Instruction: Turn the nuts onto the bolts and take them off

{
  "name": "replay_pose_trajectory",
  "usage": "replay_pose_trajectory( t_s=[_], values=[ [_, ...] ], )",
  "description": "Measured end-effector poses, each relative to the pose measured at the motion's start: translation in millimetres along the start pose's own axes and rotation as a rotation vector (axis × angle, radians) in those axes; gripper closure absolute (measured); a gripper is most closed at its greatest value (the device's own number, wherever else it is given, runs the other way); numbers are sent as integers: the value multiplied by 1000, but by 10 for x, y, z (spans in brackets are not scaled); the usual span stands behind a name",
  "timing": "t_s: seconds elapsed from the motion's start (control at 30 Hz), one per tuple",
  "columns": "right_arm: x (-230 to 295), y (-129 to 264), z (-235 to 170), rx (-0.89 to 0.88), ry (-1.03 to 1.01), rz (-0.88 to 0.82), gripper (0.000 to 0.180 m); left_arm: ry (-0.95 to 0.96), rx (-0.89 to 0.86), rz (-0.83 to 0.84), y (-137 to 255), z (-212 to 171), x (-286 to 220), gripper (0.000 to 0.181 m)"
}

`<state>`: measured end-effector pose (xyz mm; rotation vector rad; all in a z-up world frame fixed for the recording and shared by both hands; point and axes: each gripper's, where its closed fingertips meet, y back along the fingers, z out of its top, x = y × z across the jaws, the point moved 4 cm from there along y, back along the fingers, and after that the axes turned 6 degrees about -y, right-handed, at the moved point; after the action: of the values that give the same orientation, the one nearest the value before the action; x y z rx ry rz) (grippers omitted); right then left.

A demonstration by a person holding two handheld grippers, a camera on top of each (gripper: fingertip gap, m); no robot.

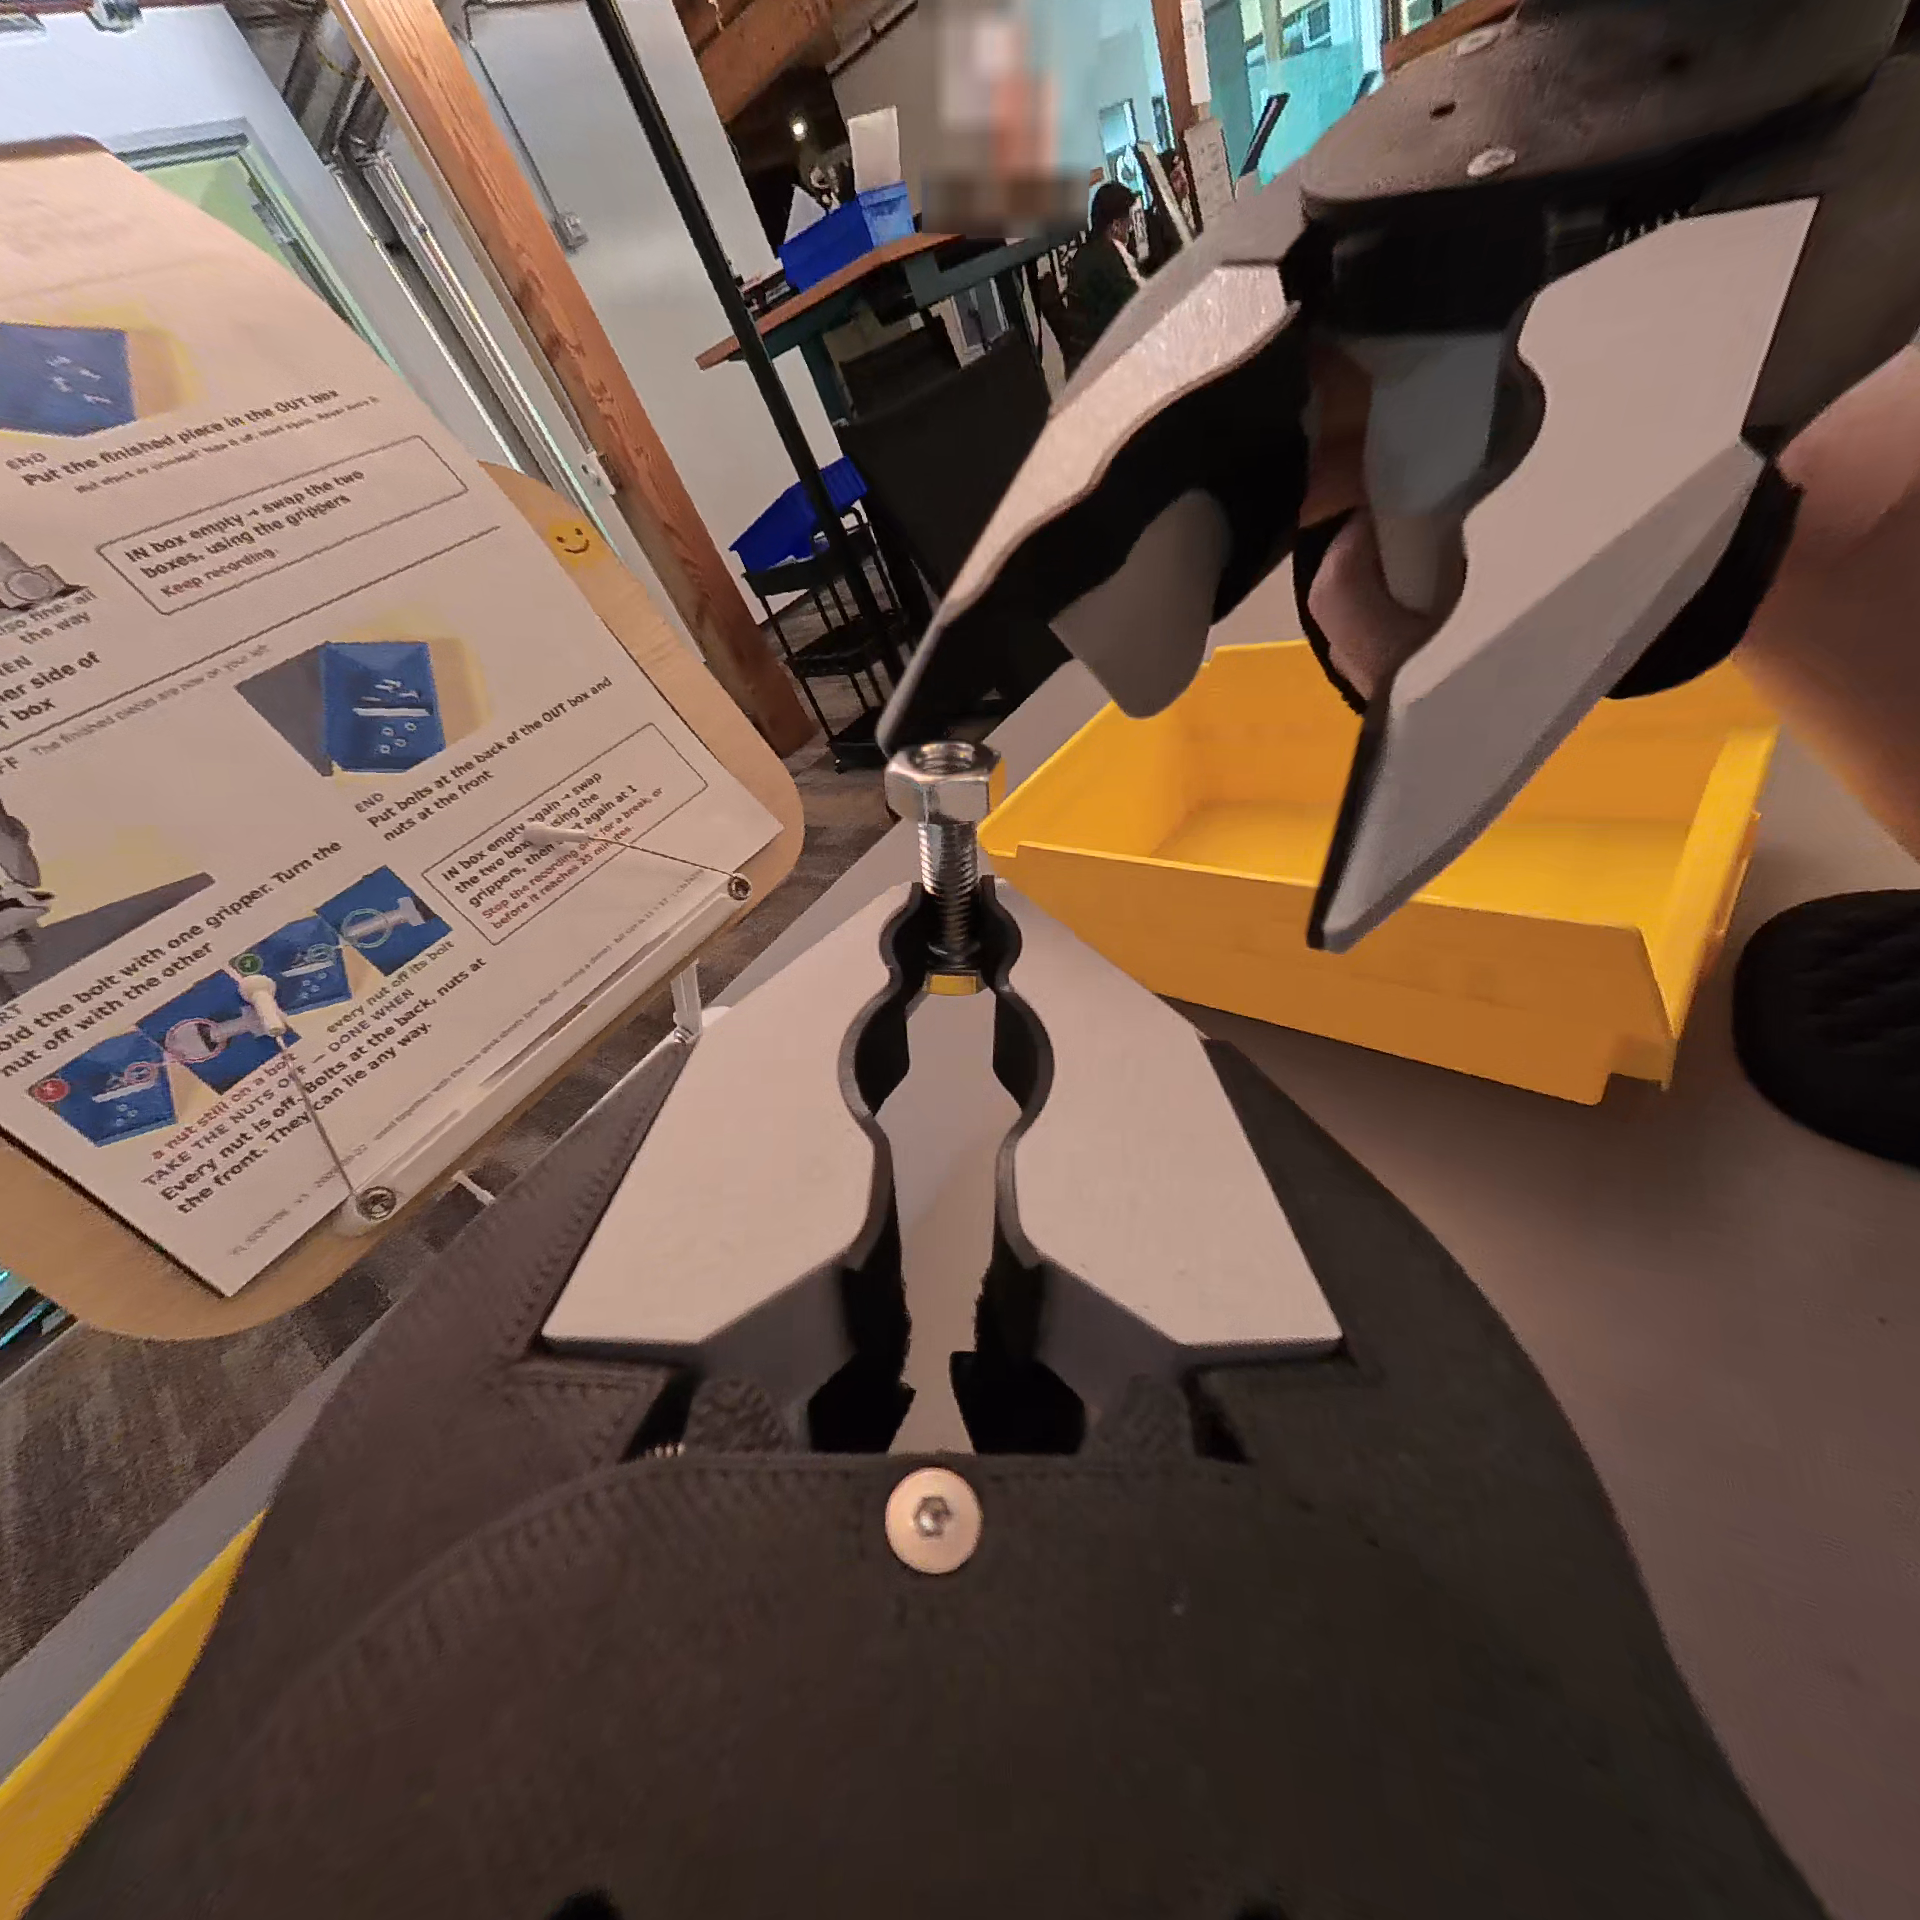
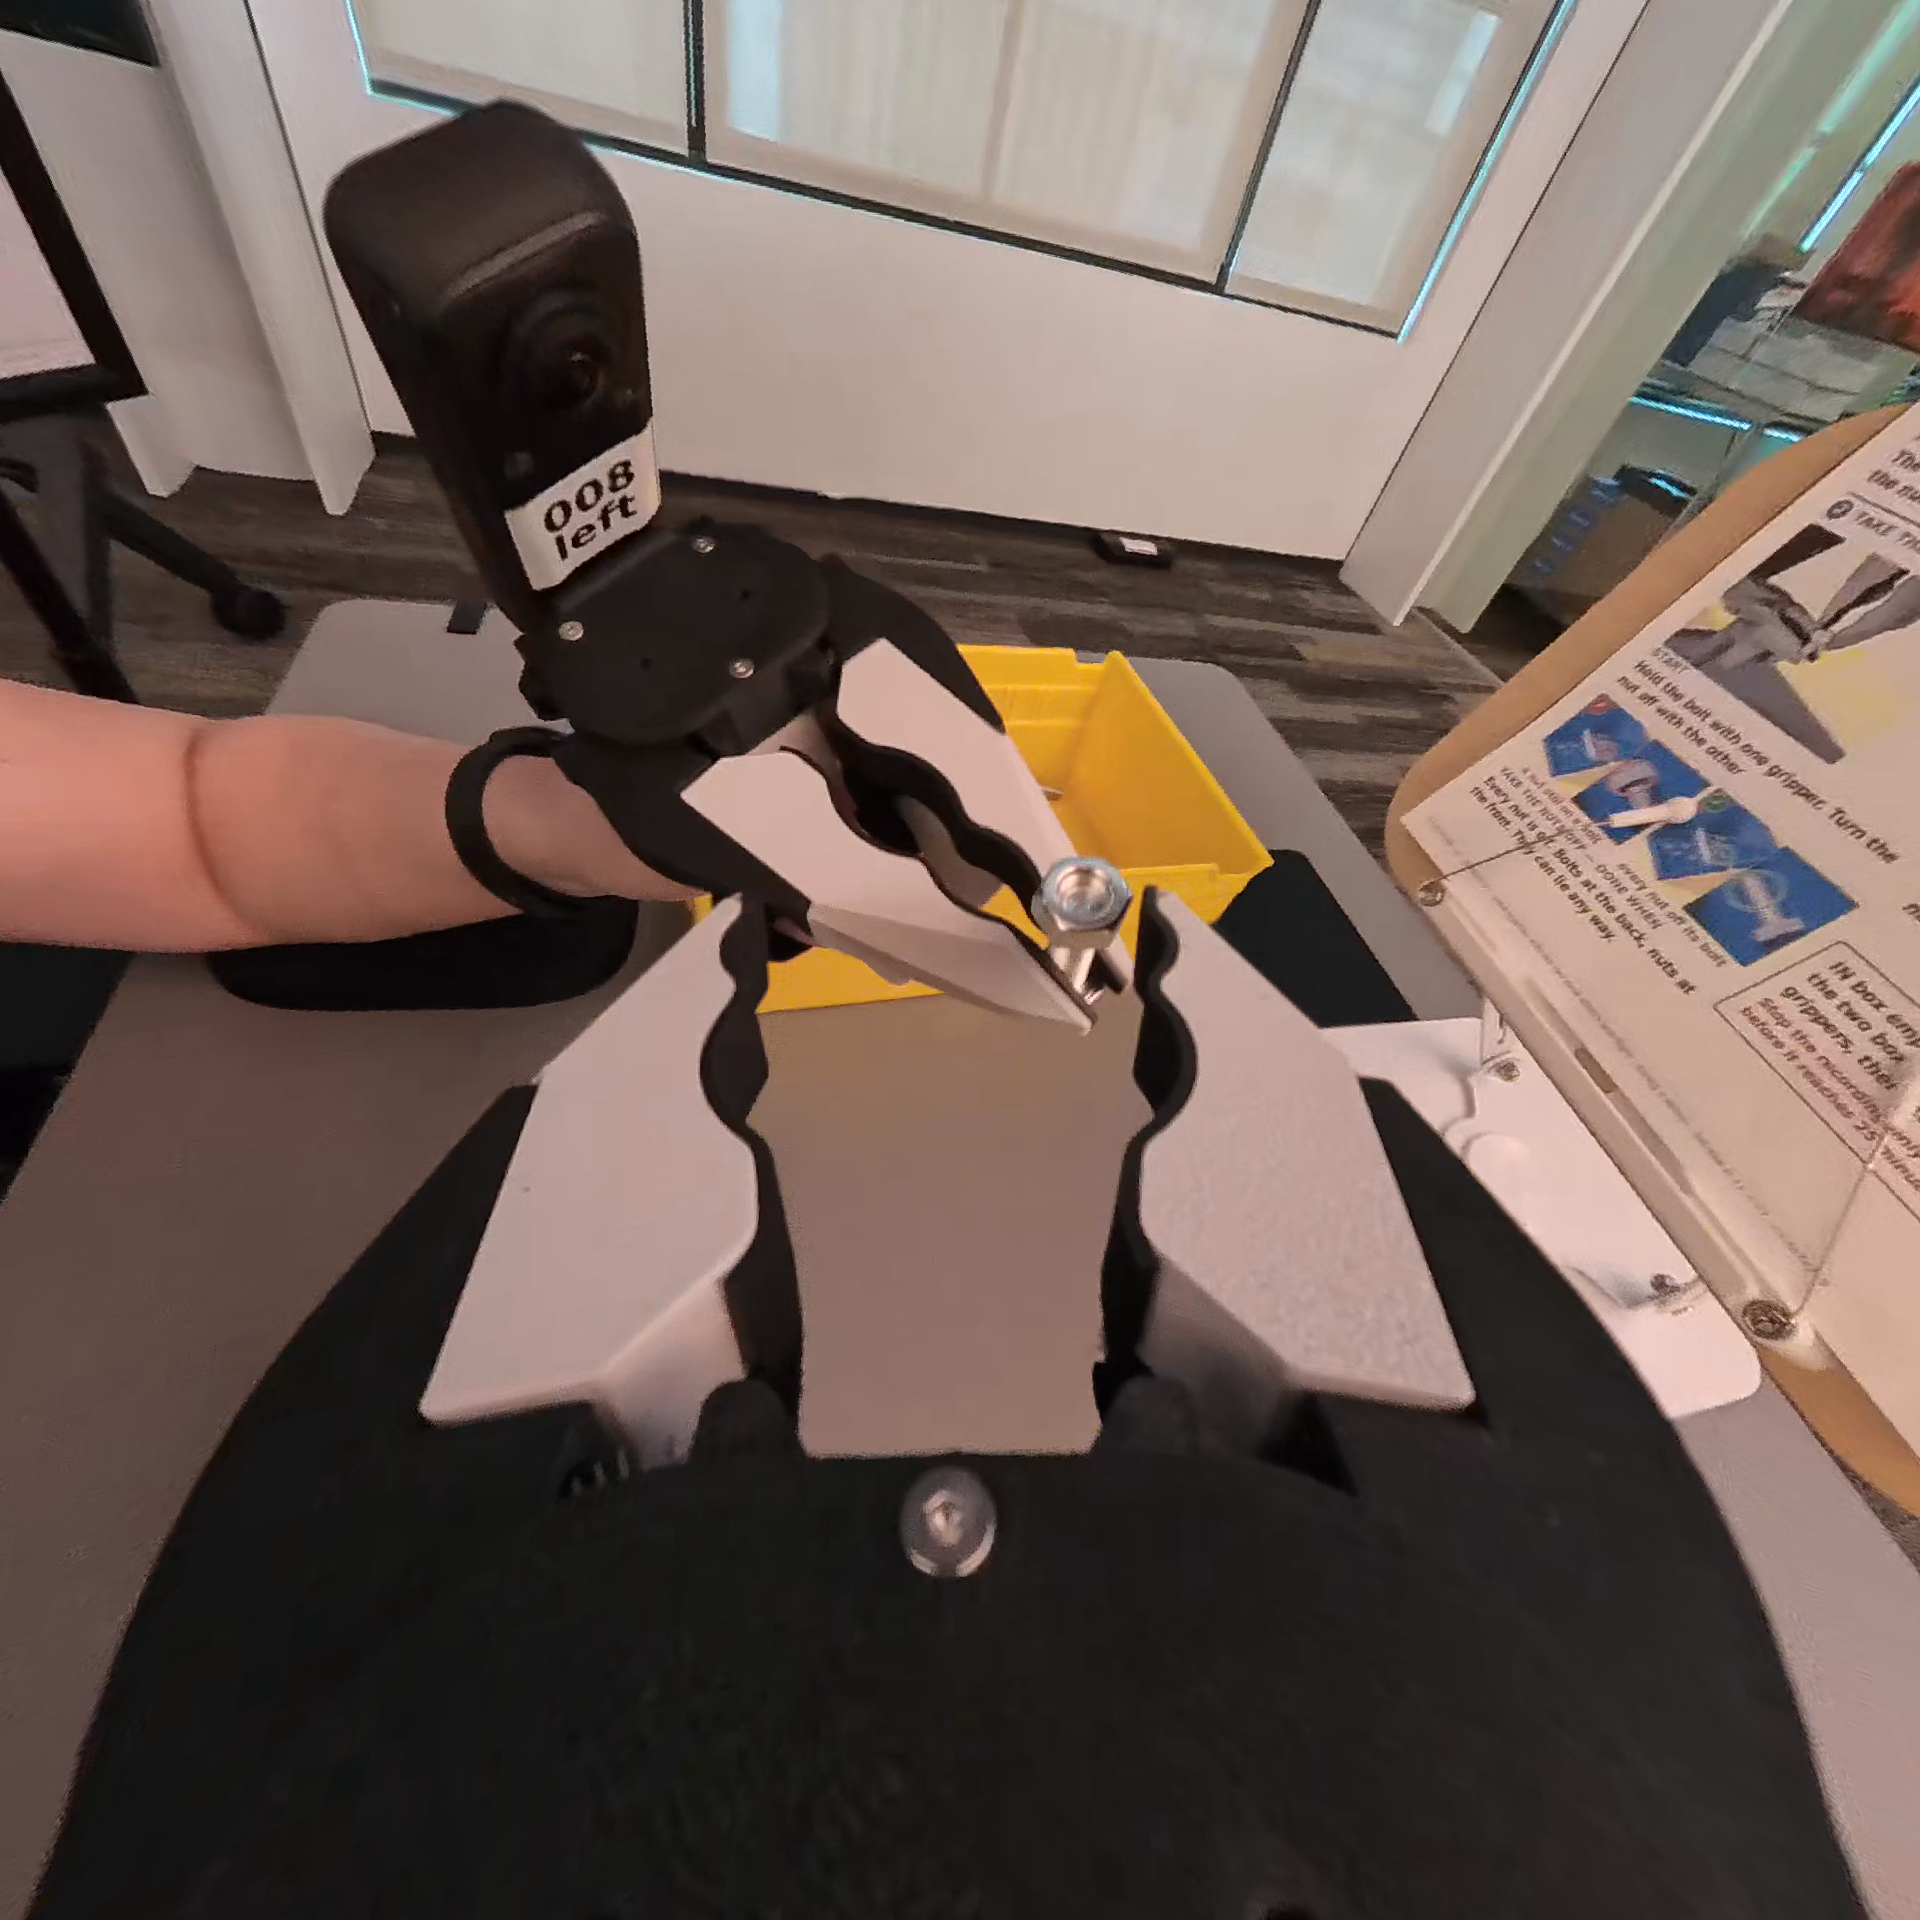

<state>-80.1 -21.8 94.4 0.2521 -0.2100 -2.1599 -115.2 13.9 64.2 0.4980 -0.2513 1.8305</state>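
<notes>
My left gripper (image 1: 951,920) is shut on the lower shank of a silver bolt (image 1: 948,868), which stands upright between its fingertips. A silver hex nut (image 1: 940,784) sits at the bolt's top end. My right gripper (image 1: 1112,836) is open above it, tilted down, with one fingertip (image 1: 904,722) touching the nut's top edge. In the right wrist view the right gripper (image 2: 945,914) is open, and the nut (image 2: 1084,896) sits just inside its right finger (image 2: 1226,1091). The left gripper (image 2: 1086,997) there holds the bolt (image 2: 1081,961).
A yellow bin (image 1: 1455,977) stands on the grey table (image 1: 1558,1247) just behind the grippers; it also shows in the right wrist view (image 2: 1153,769). An instruction board (image 1: 312,727) leans at the table's side. A black round pad (image 1: 1839,1018) lies beside the bin. My hands' fingertips stand some 4 cm from each other.
</notes>
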Motion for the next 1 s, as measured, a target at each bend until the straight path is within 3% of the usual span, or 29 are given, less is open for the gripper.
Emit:
replay_pose_trajectory(
  t_s=[0.23,0.4,0.47,0.53,0.6,0.67,0.77,0.83,0.93,1.0],
  values=[
    [47,92,49,-1,61,-6,133,20,-4,18,29,-3,67,173],
    [2,39,42,-7,55,-41,109,24,-12,-1,11,11,19,174],
    [20,6,9,15,64,-31,108,27,-18,-2,13,22,12,174],
    [48,7,-45,64,74,-14,113,33,-20,7,26,26,35,174],
    [109,40,-71,92,98,29,137,44,-25,13,41,29,63,174],
    [61,58,-11,55,89,-16,133,56,-29,7,44,32,68,174],
    [17,36,31,13,80,-48,103,49,-32,-3,32,38,34,174],
    [31,-6,26,2,88,-40,93,51,-37,-20,21,52,-4,174],
    [115,-31,-23,44,97,11,91,48,-40,-17,25,61,-5,174],
    [98,24,-29,65,111,-3,107,55,-38,-3,37,53,32,174]
  ],
)
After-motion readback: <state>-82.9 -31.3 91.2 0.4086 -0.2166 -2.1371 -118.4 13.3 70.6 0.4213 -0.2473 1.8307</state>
